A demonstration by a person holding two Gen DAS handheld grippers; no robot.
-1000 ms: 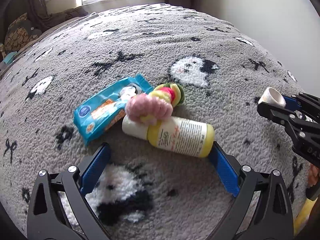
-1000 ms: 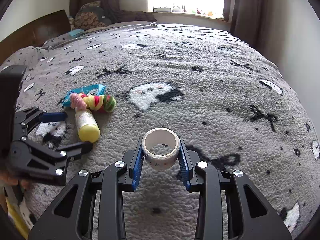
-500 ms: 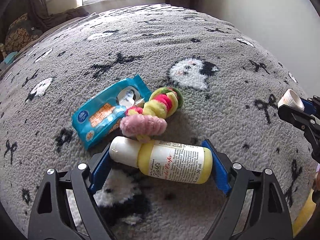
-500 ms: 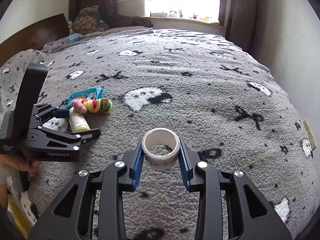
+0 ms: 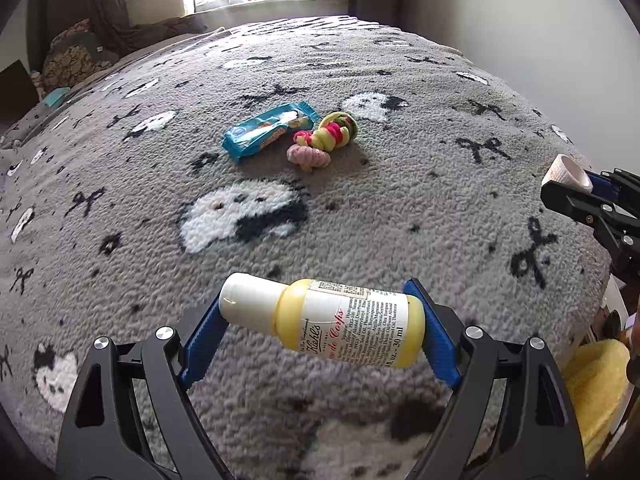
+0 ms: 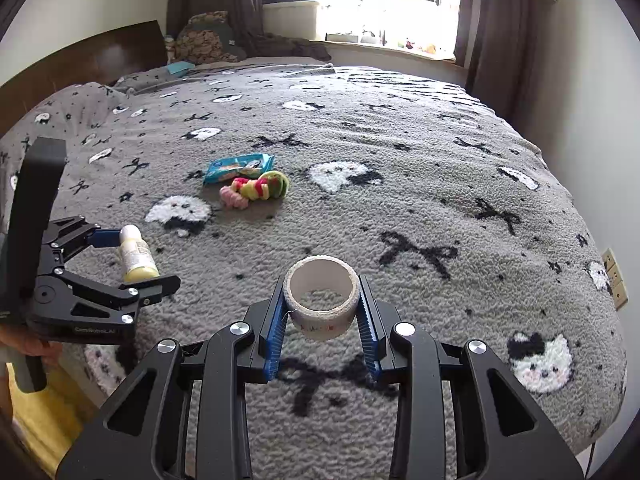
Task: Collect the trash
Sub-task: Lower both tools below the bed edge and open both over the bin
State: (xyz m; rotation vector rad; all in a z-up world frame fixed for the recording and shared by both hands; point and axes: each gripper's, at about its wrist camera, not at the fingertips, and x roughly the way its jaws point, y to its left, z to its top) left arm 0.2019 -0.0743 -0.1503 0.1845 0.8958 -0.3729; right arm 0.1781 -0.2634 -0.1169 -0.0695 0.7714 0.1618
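Observation:
My left gripper [image 5: 320, 326] is shut on a small yellow lotion bottle [image 5: 344, 322] with a white cap, held end to end above the grey blanket; it also shows in the right wrist view [image 6: 134, 256]. My right gripper [image 6: 322, 308] is shut on a white tape roll [image 6: 322, 294], held above the bed near its front edge; the roll shows at the right of the left wrist view [image 5: 566, 168]. A blue wipes packet [image 5: 266, 132] and coloured hair scrunchies [image 5: 322, 142] lie on the blanket further away.
The bed carries a grey fleece blanket [image 6: 400, 184] with cat and bow patterns. Pillows [image 6: 204, 40] and a dark headboard [image 6: 80, 68] are at the far left. A window sill [image 6: 380, 44] is behind. Something yellow [image 5: 596, 376] sits below the bed edge.
My left gripper closed on the lotion bottle, lifted it and pulled back from the packet and scrunchies. My right gripper kept the tape roll and drew back towards the bed's edge.

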